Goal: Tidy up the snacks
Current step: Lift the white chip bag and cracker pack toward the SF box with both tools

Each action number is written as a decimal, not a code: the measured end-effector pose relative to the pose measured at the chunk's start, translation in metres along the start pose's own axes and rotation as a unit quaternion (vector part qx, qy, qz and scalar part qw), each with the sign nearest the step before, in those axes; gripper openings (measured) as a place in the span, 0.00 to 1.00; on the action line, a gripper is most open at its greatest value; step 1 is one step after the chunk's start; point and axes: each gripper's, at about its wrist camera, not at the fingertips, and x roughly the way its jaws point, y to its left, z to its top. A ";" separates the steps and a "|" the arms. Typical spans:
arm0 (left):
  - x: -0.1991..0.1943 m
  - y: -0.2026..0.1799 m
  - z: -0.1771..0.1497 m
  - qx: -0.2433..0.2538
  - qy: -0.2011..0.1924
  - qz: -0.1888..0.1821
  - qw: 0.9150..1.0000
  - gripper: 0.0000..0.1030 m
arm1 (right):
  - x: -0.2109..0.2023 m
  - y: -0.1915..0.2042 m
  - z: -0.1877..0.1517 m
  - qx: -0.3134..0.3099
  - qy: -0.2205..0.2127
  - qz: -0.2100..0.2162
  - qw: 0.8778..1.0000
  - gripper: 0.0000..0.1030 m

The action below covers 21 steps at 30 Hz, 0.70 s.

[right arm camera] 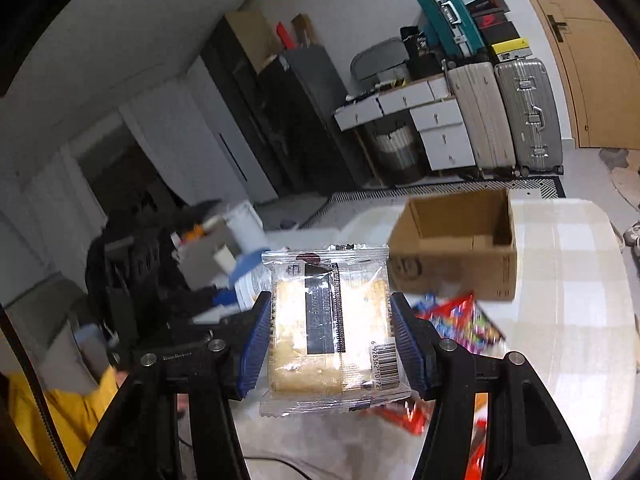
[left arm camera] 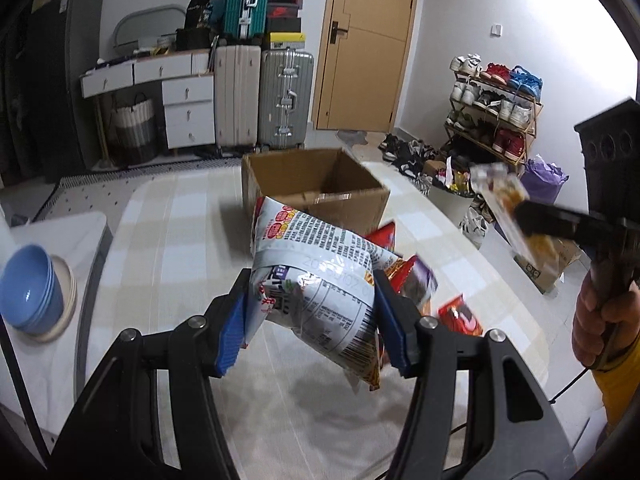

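We hold white snack bag (left arm camera: pixel 316 280) clamped in left gripper (left arm camera: pixel 310 316), clear biscuit packet (right arm camera: pixel 330 332) clamped in right gripper (right arm camera: pixel 328 340), both aloft above table (left arm camera: pixel 172 224), short of open cardboard box (left arm camera: pixel 316 184).

Risks, our judgement: puffy bag pinched across middle, may slip or twist out; slick packet wrap may slide from pads; both loads could collide over box mouth.

Loose red snack packs (left arm camera: pixel 458 314) lie beneath. Stacked blue bowls (left arm camera: pixel 30 290) at table's left edge, well apart. Box rim nearest us is only obstacle.
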 end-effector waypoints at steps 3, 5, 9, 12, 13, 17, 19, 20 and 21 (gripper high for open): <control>0.001 -0.003 0.022 0.008 -0.009 0.002 1.000 0.53 | -0.004 -0.001 0.029 -0.004 -0.015 0.000 1.000 0.57; -0.001 -0.006 0.037 0.014 -0.016 0.003 1.000 0.53 | -0.005 -0.002 0.047 -0.003 -0.023 0.003 1.000 0.57; -0.002 -0.011 0.072 0.030 -0.030 0.005 0.999 0.53 | -0.005 -0.003 0.085 -0.009 -0.038 -0.002 0.999 0.57; 0.007 -0.018 0.102 0.037 -0.030 0.004 0.999 0.53 | 0.002 -0.008 0.112 -0.009 -0.036 -0.008 0.999 0.57; 0.010 -0.020 0.110 0.039 -0.028 0.003 0.999 0.53 | 0.005 -0.010 0.120 -0.009 -0.033 -0.012 0.999 0.57; 0.034 -0.027 0.157 0.058 -0.027 0.015 0.998 0.53 | 0.032 -0.033 0.150 0.005 -0.017 -0.027 0.999 0.57; 0.048 -0.028 0.175 0.058 -0.026 0.017 0.998 0.53 | 0.053 -0.051 0.161 0.025 -0.001 -0.034 0.999 0.57; 0.058 -0.029 0.182 0.058 -0.020 0.013 0.998 0.54 | 0.062 -0.059 0.165 0.033 0.004 -0.038 0.999 0.57; 0.068 -0.029 0.190 0.056 -0.015 0.013 0.998 0.54 | 0.072 -0.068 0.169 0.041 0.013 -0.040 0.998 0.57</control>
